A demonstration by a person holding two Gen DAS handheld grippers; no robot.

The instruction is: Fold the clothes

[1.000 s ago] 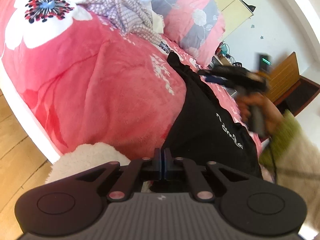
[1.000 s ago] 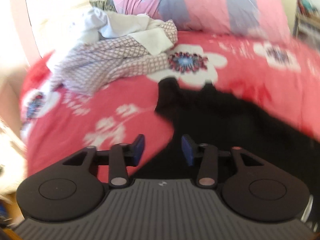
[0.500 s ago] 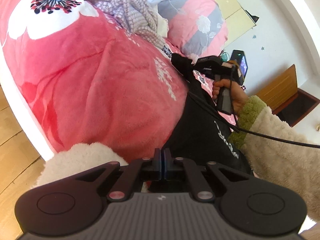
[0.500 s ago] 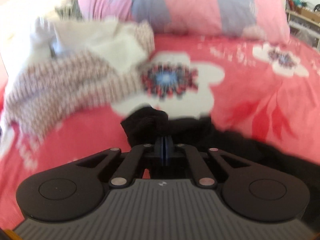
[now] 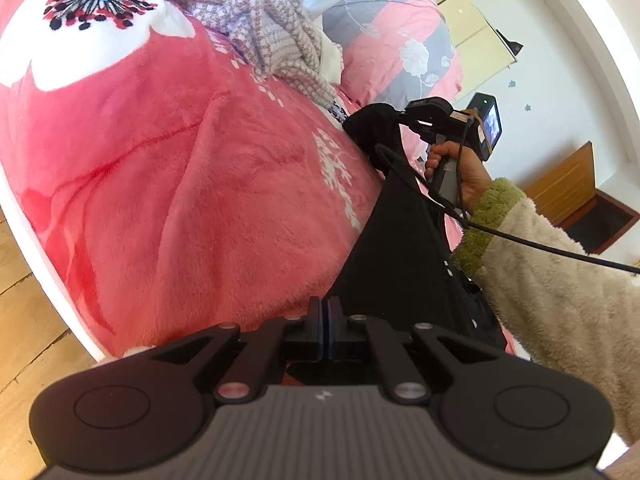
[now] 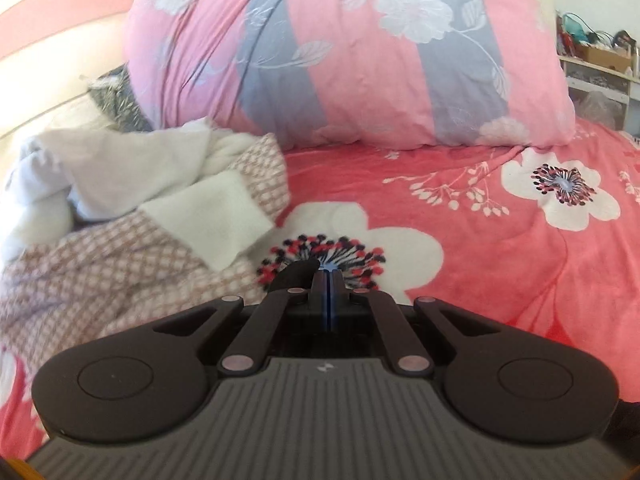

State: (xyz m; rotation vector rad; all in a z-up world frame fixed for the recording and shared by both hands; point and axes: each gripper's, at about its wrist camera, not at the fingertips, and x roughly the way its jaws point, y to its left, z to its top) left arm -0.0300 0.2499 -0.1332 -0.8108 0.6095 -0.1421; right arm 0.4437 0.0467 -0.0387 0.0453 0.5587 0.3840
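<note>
A black garment (image 5: 392, 248) with white lettering lies along the red flowered blanket (image 5: 168, 184) at the bed's near edge. In the left wrist view my left gripper (image 5: 324, 320) is shut on its near end, which runs in under the fingertips. My right gripper (image 5: 400, 118), held by a hand in a fuzzy cream sleeve, is shut on the far end and holds it bunched above the blanket. In the right wrist view the right gripper (image 6: 328, 282) is shut, with a black tuft of the garment (image 6: 294, 272) sticking out at its left; the rest is hidden below.
A heap of checked pink and white clothes (image 6: 120, 264) lies left of the right gripper, also far up the bed (image 5: 272, 36). A pink and grey pillow (image 6: 360, 60) stands behind. Wooden floor (image 5: 24, 320) borders the bed; a cluttered shelf (image 6: 592, 60) is at far right.
The right gripper went from open over the garment to shut on its far end, then moved up the bed towards the clothes heap. The garment is now drawn taut between both grippers.
</note>
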